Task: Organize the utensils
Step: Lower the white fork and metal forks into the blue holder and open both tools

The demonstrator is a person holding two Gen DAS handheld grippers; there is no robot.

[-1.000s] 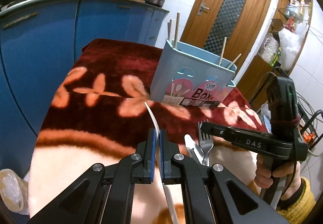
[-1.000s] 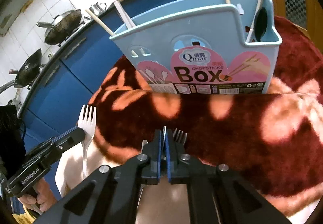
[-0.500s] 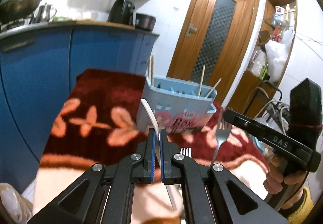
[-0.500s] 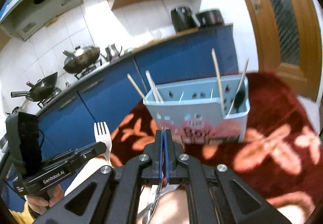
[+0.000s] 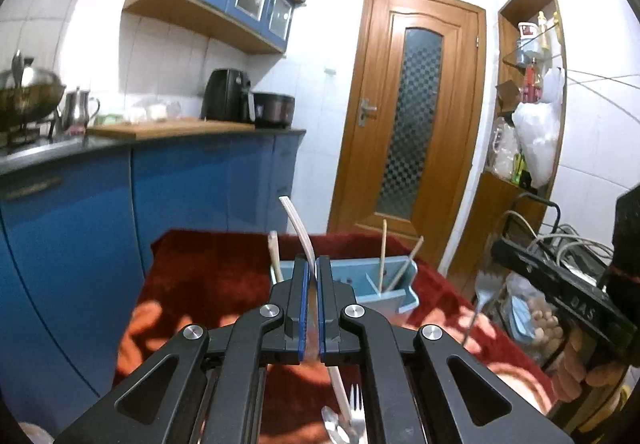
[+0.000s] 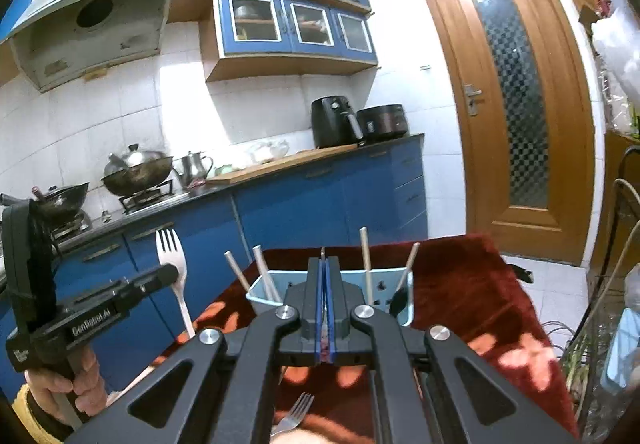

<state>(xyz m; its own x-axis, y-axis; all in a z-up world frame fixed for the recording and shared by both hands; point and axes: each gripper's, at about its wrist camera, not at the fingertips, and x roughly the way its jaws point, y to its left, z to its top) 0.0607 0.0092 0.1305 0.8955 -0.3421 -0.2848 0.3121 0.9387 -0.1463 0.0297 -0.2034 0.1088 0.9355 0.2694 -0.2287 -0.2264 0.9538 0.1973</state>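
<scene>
My left gripper point(image 5: 311, 264) is shut on a white plastic fork point(image 5: 295, 228), held upright above the table; it also shows in the right wrist view point(image 6: 172, 256). My right gripper point(image 6: 324, 264) is shut on a metal fork point(image 5: 482, 298), seen hanging from it in the left wrist view. The light blue utensil box point(image 5: 394, 294) with chopsticks point(image 5: 383, 256) stands on the red flowered cloth point(image 5: 208, 276) below and beyond both grippers; it also shows in the right wrist view point(image 6: 404, 310).
More metal forks point(image 5: 356, 410) and a spoon lie on the cloth under the left gripper; one fork point(image 6: 294, 414) shows under the right gripper. Blue cabinets point(image 5: 180, 203) stand left, a wooden door point(image 5: 408, 123) behind, a cluttered shelf point(image 5: 528, 115) right.
Both grippers have risen well above the table with their forks, and the views tilted up. The box now sits lower and farther in view.
</scene>
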